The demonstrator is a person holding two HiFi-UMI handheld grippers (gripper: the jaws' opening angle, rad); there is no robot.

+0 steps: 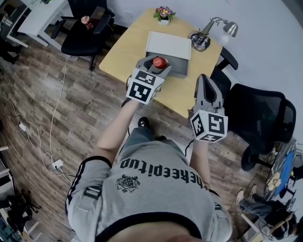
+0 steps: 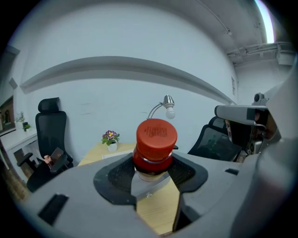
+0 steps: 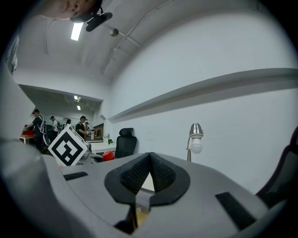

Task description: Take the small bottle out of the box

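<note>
My left gripper (image 1: 157, 64) is shut on a small bottle with a red cap (image 1: 159, 62), held upright above the near edge of the grey box (image 1: 182, 71). In the left gripper view the bottle (image 2: 155, 145) stands between the two black pads, gripped at its neck. The box's white lid (image 1: 169, 44) stands open toward the wall. My right gripper (image 1: 207, 92) hovers over the table's front right part, jaws shut with nothing between them; its pads (image 3: 139, 174) meet at the tips. The red cap (image 3: 108, 155) also shows at left in the right gripper view.
On the wooden table (image 1: 128, 47) stand a small flower pot (image 1: 164, 14) at the far edge and a silver desk lamp (image 1: 214, 27) at the far right. Black office chairs stand at the right (image 1: 258, 118) and far left (image 1: 85, 33). White cables (image 1: 52, 127) lie on the floor.
</note>
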